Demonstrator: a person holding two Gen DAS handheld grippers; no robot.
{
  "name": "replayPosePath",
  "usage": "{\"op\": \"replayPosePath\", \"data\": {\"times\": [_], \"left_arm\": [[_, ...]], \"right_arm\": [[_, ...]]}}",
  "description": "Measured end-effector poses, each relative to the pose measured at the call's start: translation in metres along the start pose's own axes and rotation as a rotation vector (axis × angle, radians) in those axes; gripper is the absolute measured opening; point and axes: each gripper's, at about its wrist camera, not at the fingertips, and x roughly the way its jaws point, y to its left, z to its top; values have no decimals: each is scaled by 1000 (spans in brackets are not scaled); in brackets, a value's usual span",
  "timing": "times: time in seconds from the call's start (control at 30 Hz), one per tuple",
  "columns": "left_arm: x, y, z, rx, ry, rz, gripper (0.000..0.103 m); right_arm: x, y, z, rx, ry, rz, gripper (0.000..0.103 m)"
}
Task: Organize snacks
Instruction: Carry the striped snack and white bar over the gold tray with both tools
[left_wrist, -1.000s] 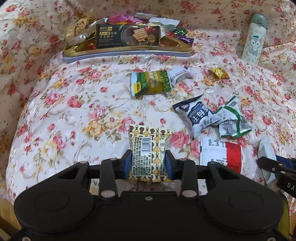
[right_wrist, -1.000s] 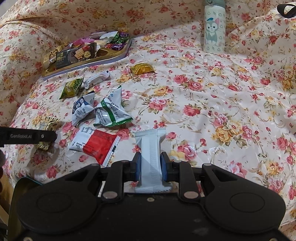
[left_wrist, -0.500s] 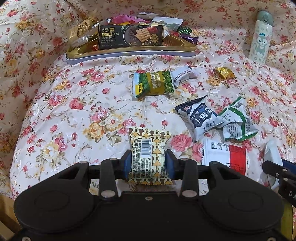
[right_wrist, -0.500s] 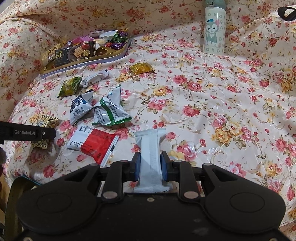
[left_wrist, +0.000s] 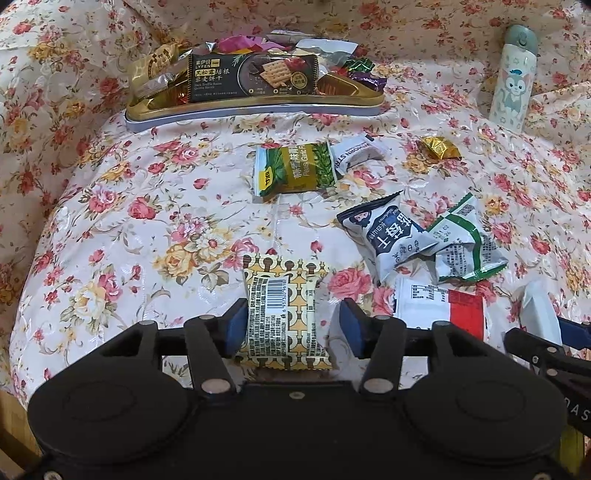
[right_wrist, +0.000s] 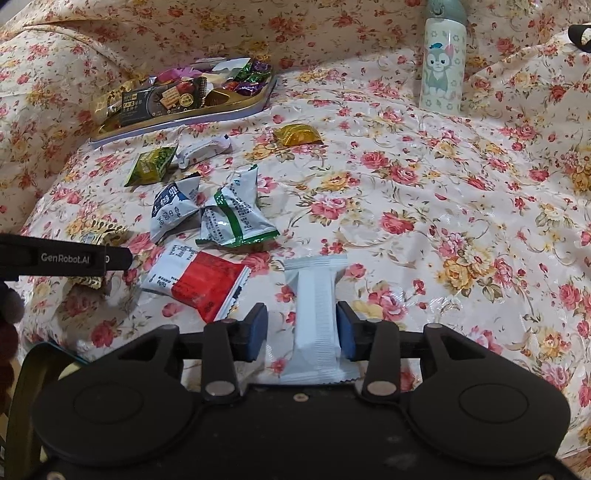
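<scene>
My left gripper (left_wrist: 291, 328) is open, its jaws apart around a yellow patterned snack packet (left_wrist: 282, 314) that lies on the floral cloth and touches only the left pad. My right gripper (right_wrist: 301, 330) is open around a pale grey wrapped bar (right_wrist: 317, 314), which rests against the right pad. A gold tray (left_wrist: 255, 105) heaped with snacks sits at the back; it also shows in the right wrist view (right_wrist: 184, 110).
Loose packets lie between: a green pea packet (left_wrist: 295, 171), a white bar (left_wrist: 356, 153), a gold candy (left_wrist: 439, 147), a navy-white packet (left_wrist: 388, 232), a green-white packet (left_wrist: 465, 243), a red-white packet (left_wrist: 443, 306). A cat-print bottle (left_wrist: 513, 81) stands at the back right.
Both grippers have opened: their jaws were shut on the yellow packet and the grey bar, and now stand apart around them. Both cameras have edged a little forward.
</scene>
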Motion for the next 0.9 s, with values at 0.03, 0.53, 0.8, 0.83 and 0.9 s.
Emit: {"op": "replayPosePath", "data": {"times": [0.03, 0.53, 0.8, 0.83, 0.9], "left_arm": [[0, 0, 0, -2, 1, -3, 58], [-18, 12, 0, -58, -5, -32, 43], [-56, 9, -12, -56, -47, -27, 43], [-61, 9, -15, -56, -51, -25, 43], [-71, 8, -21, -53, -59, -20, 43]], "right_arm": [[0, 0, -1, -8, -4, -1, 44], [-18, -5, 1, 5, -29, -12, 23], [-60, -5, -3, 51, -79, 66, 23], [-67, -5, -5, 55, -86, 80, 23], [-80, -4, -8, 60, -99, 101, 23]]}}
